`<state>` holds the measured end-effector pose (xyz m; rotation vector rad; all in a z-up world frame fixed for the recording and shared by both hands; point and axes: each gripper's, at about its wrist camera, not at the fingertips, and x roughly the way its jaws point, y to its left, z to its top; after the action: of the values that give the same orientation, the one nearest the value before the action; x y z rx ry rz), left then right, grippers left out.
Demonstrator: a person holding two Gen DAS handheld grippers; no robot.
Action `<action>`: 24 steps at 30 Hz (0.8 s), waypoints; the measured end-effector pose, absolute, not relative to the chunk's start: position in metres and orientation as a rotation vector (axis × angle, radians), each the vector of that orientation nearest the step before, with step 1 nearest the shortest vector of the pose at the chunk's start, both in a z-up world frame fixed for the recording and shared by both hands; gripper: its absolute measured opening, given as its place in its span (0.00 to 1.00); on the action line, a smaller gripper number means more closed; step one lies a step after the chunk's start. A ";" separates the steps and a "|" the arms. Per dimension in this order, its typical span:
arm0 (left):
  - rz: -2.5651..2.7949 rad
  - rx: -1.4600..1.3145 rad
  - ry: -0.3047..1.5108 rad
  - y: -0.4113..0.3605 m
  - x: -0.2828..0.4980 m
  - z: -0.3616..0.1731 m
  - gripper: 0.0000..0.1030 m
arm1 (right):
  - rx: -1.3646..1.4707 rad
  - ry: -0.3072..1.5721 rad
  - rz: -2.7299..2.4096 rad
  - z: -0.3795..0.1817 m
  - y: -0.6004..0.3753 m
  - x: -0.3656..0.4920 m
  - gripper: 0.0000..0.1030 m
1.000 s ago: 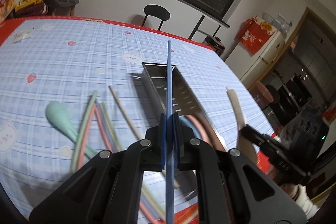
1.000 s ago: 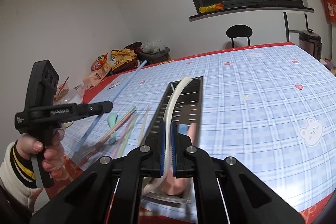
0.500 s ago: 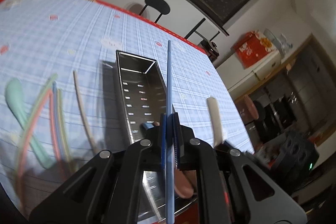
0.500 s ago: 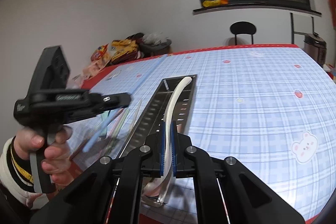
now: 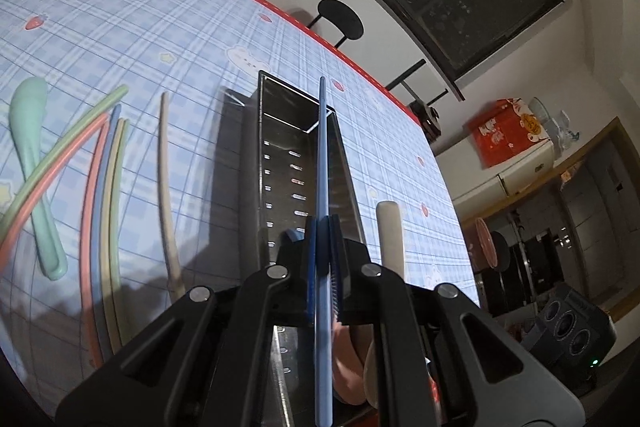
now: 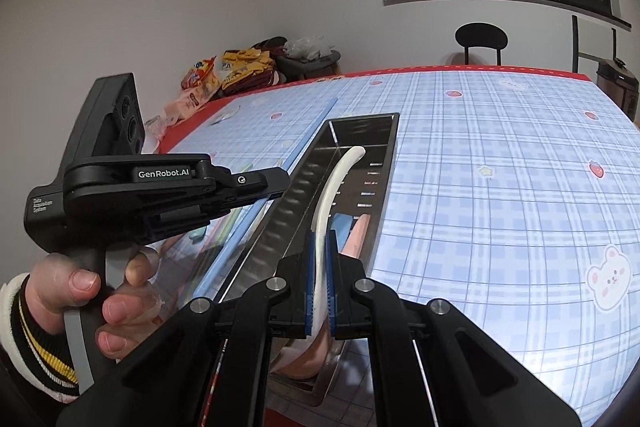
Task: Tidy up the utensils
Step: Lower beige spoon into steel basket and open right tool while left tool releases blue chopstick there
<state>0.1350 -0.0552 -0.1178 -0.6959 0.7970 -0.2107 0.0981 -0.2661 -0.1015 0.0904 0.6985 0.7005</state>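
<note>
Tray: one perforated steel tray point(image 5: 296, 147) on the desk point(image 5: 120, 27), holding a pink utensil point(image 6: 356, 231).
Loose utensils: six sticks point(image 5: 108, 187) and one mint spoon point(image 5: 30, 131), left of tray.
Left gripper point(image 5: 322, 251): clamped on one blue chopstick point(image 5: 322, 155), angled down over tray.
Right gripper point(image 6: 319, 267): clamped on one white curved utensil point(image 6: 340, 171) over tray.

The left hand-held gripper point(image 5: 323, 259) and the right hand-held gripper point(image 6: 320, 275) were built of matte black plastic, with round silver screws set along the linkage arms and ribbed blue pads on the inner finger faces. "GenRobot.AI" was printed in white on the left unit's side. A grey trigger was fitted under its body. A white knit cuff point(image 6: 30, 347) striped black and yellow was worn.
</note>
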 end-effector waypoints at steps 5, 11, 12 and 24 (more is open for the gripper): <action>-0.204 -0.690 0.816 -0.058 0.135 -0.124 0.10 | 0.069 0.710 0.694 -0.105 -0.261 0.099 0.05; -0.189 -0.666 0.822 -0.061 0.133 -0.128 0.10 | 0.051 0.712 0.687 -0.108 -0.257 0.099 0.05; -0.187 -0.662 0.824 -0.062 0.132 -0.129 0.10 | 0.049 0.713 0.685 -0.109 -0.256 0.100 0.05; -0.188 -0.640 0.847 -0.065 0.132 -0.134 0.10 | 0.032 0.722 0.671 -0.112 -0.252 0.105 0.05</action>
<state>0.1318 -0.0648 -0.1343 -0.6396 0.8470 -0.1878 0.1047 -0.2518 -0.1117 0.0317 0.7219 0.6715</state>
